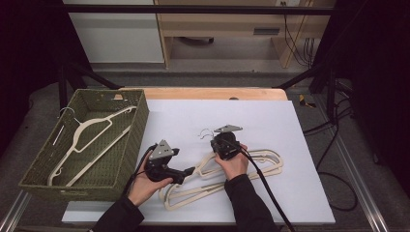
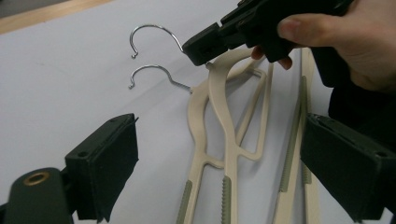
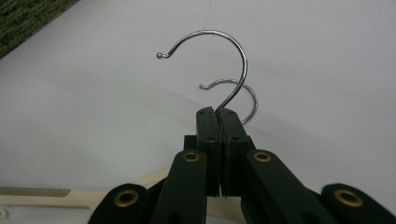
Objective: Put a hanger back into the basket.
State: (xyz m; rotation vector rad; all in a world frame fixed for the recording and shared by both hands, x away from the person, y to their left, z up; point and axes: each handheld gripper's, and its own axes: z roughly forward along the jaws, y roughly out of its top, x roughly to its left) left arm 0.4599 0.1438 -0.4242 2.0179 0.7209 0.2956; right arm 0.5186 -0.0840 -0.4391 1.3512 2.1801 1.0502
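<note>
Your right gripper (image 1: 216, 140) has its jaws closed on the wire hook of the top hanger (image 2: 223, 112), which lies with others on the white tabletop (image 1: 183, 116). Your left gripper (image 1: 192, 170) is open over their shoulders. Hangers are light and stiff; hooks snag, so grip the neck. The basket (image 1: 138, 121) sits left, rim high; open room ahead

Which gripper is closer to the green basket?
Left. The left gripper is just beside the basket, by its near right corner. The right gripper is farther right over the white mat, shut on the top hanger's hook.
</note>
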